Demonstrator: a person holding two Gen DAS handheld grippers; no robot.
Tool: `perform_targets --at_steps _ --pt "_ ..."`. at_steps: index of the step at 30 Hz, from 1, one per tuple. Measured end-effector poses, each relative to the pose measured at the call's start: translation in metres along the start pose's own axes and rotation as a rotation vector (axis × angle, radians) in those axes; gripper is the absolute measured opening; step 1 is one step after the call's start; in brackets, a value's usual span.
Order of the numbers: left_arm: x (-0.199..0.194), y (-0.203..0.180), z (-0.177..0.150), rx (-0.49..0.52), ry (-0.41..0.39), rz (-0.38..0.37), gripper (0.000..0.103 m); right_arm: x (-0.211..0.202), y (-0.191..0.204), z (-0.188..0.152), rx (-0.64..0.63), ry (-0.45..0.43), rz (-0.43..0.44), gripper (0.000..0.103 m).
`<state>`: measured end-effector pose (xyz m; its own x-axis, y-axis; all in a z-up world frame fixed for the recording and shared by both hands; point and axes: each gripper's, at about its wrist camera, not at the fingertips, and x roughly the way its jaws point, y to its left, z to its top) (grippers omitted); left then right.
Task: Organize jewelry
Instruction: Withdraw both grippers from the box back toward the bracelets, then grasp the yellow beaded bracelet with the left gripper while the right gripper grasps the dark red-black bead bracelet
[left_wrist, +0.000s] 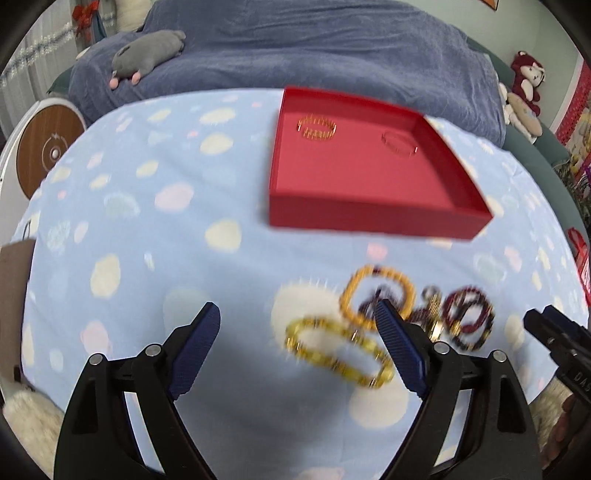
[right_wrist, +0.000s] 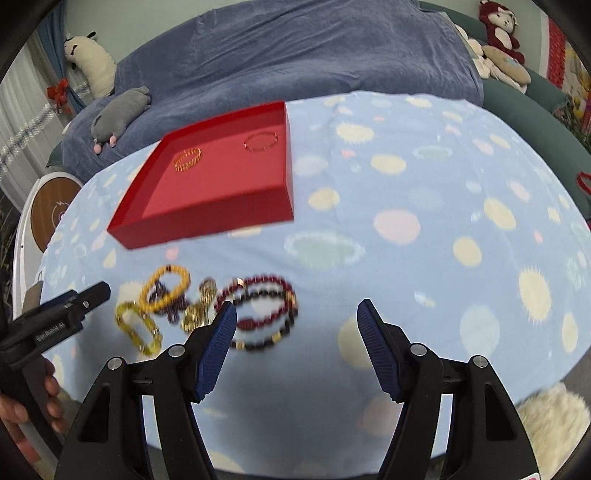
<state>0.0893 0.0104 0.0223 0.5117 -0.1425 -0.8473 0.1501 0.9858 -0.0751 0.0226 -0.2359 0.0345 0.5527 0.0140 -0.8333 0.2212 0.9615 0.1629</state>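
Two bracelets already sit in the red tray (left_wrist: 373, 206), which we'll use as our landmark: a gold-coloured one (left_wrist: 317, 127) toward its far left and a thin reddish one (left_wrist: 399, 144) toward its far right, well apart from each other. The tray rests on a tabletop (right_wrist: 424, 229) covered in a light blue cloth with pastel spots. Nearer to us than the tray's front wall there's a loose heap of beaded bracelets on the cloth: a yellow one (left_wrist: 338, 349), an orange one (left_wrist: 376, 291) overlapping a dark purple one, and a dark red one (right_wrist: 264, 314) with black beads, plus some gold bits tangled in between that are too blurry for us to make out. Our left tongs (left_wrist: 297, 325) are spread wide with nothing pinched; in that view the yellow bracelet shows between the blue pads. Our right tongs (right_wrist: 297, 319) are spread too and empty, with their left pad (right_wrist: 218, 350) in front of the dark red bracelet, on the near side of the tray and off to its right. Beyond the tray, behind the tabletop, a blue blanket (right_wrist: 295, 51) has a grey plush toy (right_wrist: 120, 110) lying on it.
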Motion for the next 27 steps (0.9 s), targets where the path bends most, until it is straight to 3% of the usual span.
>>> perform_targets --at_steps 5,7,14,17,22,27 --pt "0.013 0.003 -0.022 -0.017 0.035 0.042 0.078 0.004 0.001 -0.024 0.016 0.035 0.004 0.065" --pt "0.019 0.002 -0.025 -0.015 0.043 0.053 0.072 0.004 0.004 -0.032 0.006 0.038 0.001 0.065" --pt "0.03 -0.006 -0.031 0.02 0.034 0.101 0.065 0.008 0.008 -0.036 -0.006 0.041 0.001 0.065" --pt "0.027 -0.007 -0.032 0.033 0.019 0.1 0.05 0.012 0.009 -0.034 -0.01 0.046 -0.003 0.065" --pt "0.023 -0.008 -0.032 0.042 0.015 0.081 0.012 0.02 0.014 -0.026 -0.018 0.045 -0.003 0.065" --pt "0.021 -0.005 -0.035 0.03 0.016 0.056 0.009 0.024 0.021 -0.02 -0.035 0.042 0.003 0.064"
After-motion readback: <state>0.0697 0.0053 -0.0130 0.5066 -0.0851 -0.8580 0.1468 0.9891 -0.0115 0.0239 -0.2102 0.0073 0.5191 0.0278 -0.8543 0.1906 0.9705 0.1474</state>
